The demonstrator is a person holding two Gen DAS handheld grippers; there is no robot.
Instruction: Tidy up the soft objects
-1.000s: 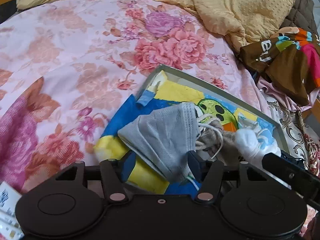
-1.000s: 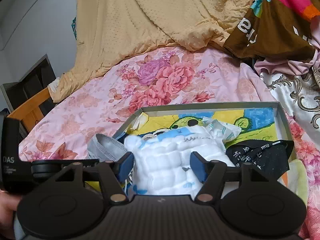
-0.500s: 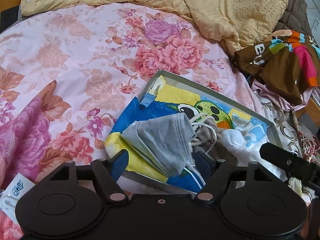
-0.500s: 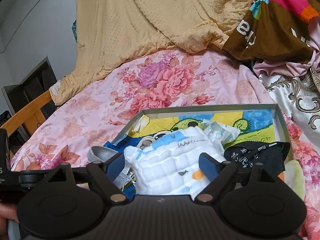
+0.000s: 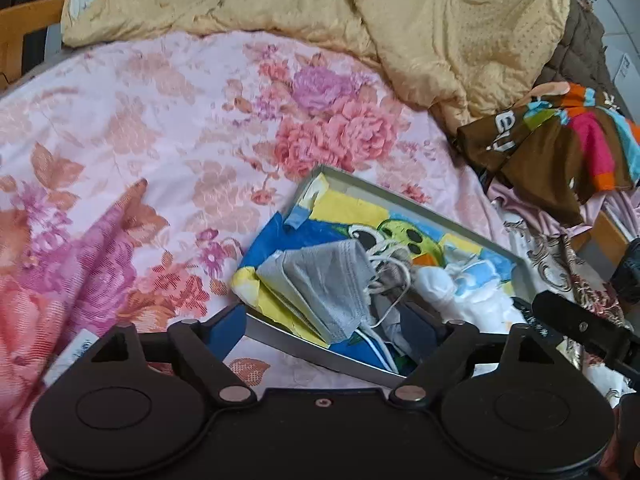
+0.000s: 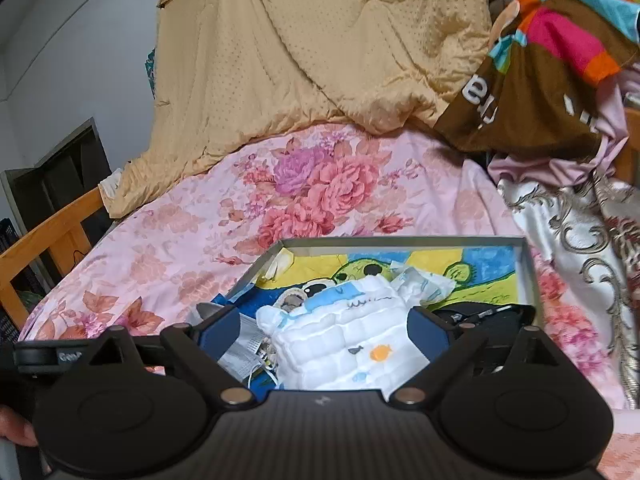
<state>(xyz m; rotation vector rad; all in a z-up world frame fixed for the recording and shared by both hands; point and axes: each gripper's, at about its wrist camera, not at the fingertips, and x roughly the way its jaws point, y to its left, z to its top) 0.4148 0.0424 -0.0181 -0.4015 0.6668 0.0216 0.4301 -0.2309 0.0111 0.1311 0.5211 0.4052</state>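
While both grippers hover over the near edge of a shallow grey tray (image 5: 404, 196) lying on a pink flowered bedsheet (image 5: 168, 128), their jaws are opening and stand wide, pressing on nothing. The left gripper (image 5: 328, 328) has the lower corner of a grey face mask (image 5: 324, 280) between its blue fingers (image 5: 224, 326), but the pads are clear of it on both sides; the mask lies folded in the tray's left part, on a bright cartoon drawing of yellow, blue and green that lines the bottom, and its white ear loops (image 5: 390, 276) trail to the right over a small beige cloth. The right gripper (image 6: 320, 334) frames a white quilted cloth (image 6: 340, 340) with a small orange fish and blue trim, which rests in the middle of the tray (image 6: 524, 264) with open space between it and each finger. In the right wrist view, the grey mask (image 6: 240, 354) peeks out just left of the white cloth, and a black mask (image 6: 480, 316) with pale lettering lies at the tray's right side, partly hidden behind the right finger. A crumpled white and blue wrapper (image 6: 420, 280) sits just behind the white cloth. Beyond the tray a yellow quilt (image 5: 420, 28) is heaped at the head of the bed, and a brown garment (image 5: 560, 148) with pink, orange and blue stripes lies to the right.
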